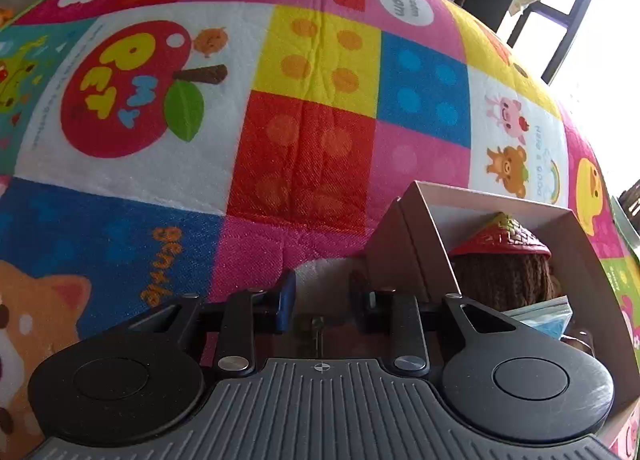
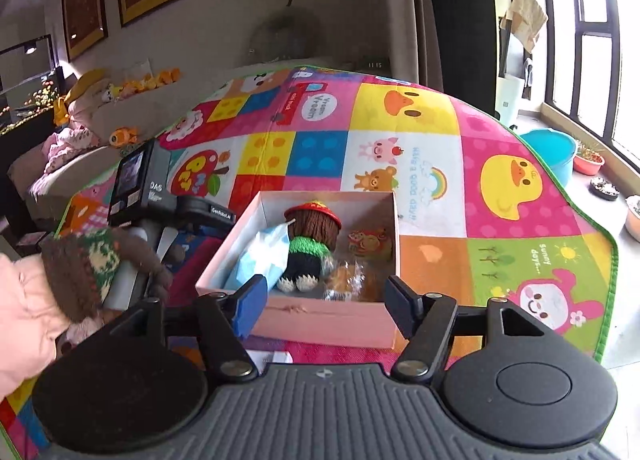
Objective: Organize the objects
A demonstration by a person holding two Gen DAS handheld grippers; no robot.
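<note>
The right gripper [image 2: 324, 308] is hovering with its jaws spread wide and nothing between them, its fingertips poised over the near wall of a pink open box [image 2: 320, 320]. Just ahead of it, inside the box, a knitted doll [image 2: 310, 248] in a red hat and green sweater is lying face away, with a blue tissue packet [image 2: 262, 256] to its left and clear-wrapped small items [image 2: 352, 272] to its right. The box is sitting on a colourful patchwork play mat [image 2: 500, 188].

The left gripper [image 1: 320, 300] is pointing down at the mat [image 1: 312, 132], its jaws drawn close but parted, gripping nothing; its right finger is lying just beside the outer left wall of the box [image 1: 400, 244]. To its right, the doll's red hat [image 1: 500, 236] is showing inside the box.

In the right wrist view, left of the gripper, a gloved hand [image 2: 132, 260] is holding the left device.
</note>
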